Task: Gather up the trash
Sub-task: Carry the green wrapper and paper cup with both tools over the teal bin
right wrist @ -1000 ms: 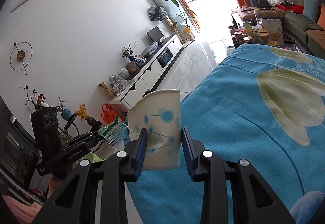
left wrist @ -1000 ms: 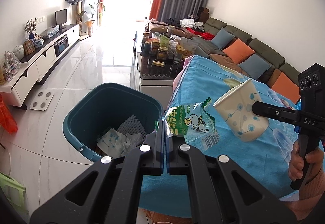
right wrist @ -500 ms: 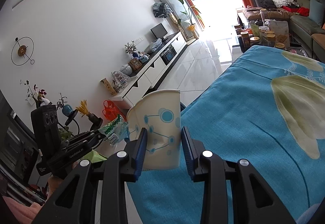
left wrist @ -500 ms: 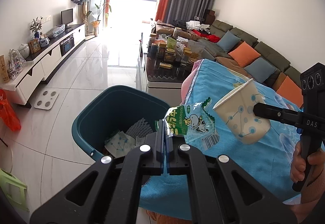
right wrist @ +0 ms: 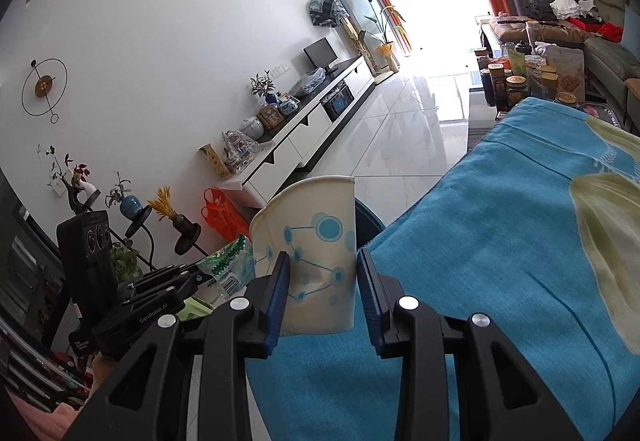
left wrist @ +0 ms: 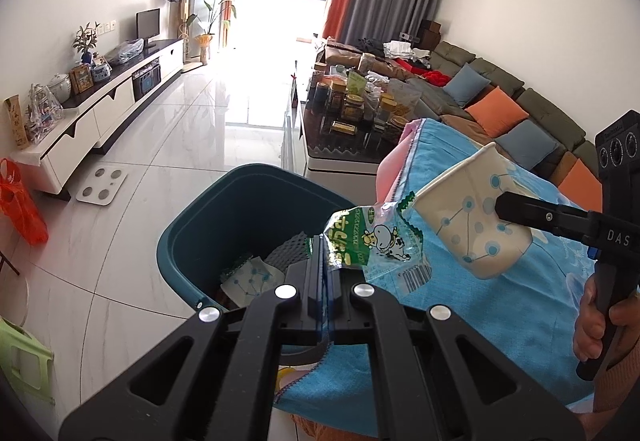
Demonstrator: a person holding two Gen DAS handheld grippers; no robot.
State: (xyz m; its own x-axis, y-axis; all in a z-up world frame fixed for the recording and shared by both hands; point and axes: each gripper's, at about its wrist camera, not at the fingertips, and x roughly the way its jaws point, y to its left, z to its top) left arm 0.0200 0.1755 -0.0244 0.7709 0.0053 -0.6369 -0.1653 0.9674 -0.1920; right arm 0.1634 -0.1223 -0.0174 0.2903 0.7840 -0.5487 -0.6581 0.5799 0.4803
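Observation:
My left gripper [left wrist: 326, 253] is shut on a green and clear snack wrapper [left wrist: 372, 241] with a cow picture, held above the near rim of a teal trash bin [left wrist: 240, 201]. The bin holds crumpled paper and white foam netting. My right gripper [right wrist: 322, 273] is shut on a white paper cup [right wrist: 316, 241] with blue dots, held tilted over the edge of the blue tablecloth [right wrist: 500, 241]. The cup [left wrist: 472, 217] and the right gripper [left wrist: 520, 211] also show in the left wrist view, right of the wrapper. The wrapper [right wrist: 228, 261] and left gripper [right wrist: 192, 273] show left of the cup.
A dark coffee table [left wrist: 344, 137] crowded with jars stands beyond the bin. A sofa with orange and blue cushions [left wrist: 500, 113] runs along the right wall. A white TV cabinet [left wrist: 100, 109], a floor scale [left wrist: 102, 191], an orange bag [left wrist: 20, 209] and a green stool [left wrist: 24, 357] are at left.
The bin has come closer and more under the left gripper and its wrapper. The right gripper with the cup has moved toward the table edge; the bin's rim now shows behind the cup.

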